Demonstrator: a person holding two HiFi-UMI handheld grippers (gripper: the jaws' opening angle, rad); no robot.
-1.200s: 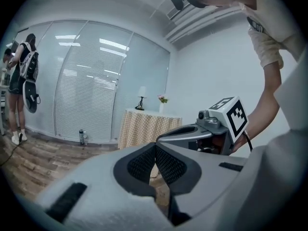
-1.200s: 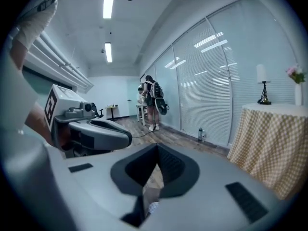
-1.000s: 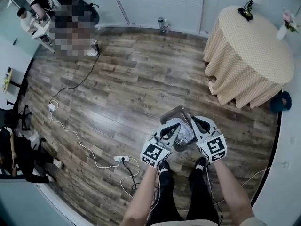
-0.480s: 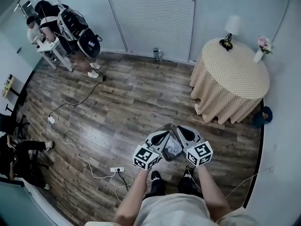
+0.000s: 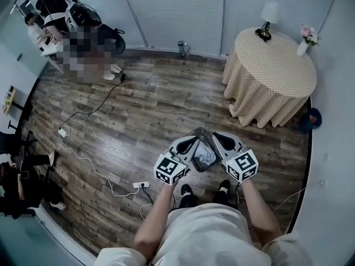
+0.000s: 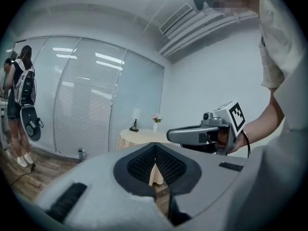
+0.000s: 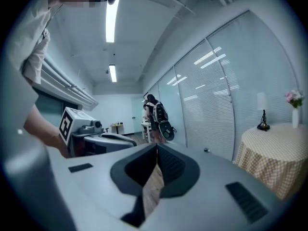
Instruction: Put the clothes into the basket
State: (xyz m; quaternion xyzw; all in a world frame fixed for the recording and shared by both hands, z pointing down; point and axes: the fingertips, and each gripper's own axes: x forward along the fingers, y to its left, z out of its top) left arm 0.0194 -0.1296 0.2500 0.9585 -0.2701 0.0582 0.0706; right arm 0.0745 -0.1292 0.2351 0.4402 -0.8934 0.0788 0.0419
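Note:
A dark grey basket [image 5: 197, 132] stands on the wood floor just ahead of the person's feet, with pale crumpled clothes [image 5: 204, 155] inside it. Both grippers hang level above it, side by side. My left gripper [image 5: 193, 141] is over the basket's left edge, shut and empty. My right gripper [image 5: 217, 137] is over its right edge, also shut with nothing in it. In the left gripper view the jaws [image 6: 155, 146] meet with only floor behind them, and the right gripper [image 6: 202, 135] shows alongside. In the right gripper view the jaws [image 7: 156, 149] are likewise together.
A round table with a checked cloth [image 5: 272, 79] stands at the far right, bearing a lamp [image 5: 268, 16] and a flower vase [image 5: 305, 39]. A power strip with cables [image 5: 140, 185] lies on the floor to the left. People sit by a desk [image 5: 52, 24] at the back left.
The head view has risen and pulled back, so basket and grippers look smaller and nearer the body. Both grippers stay shut over the basket.

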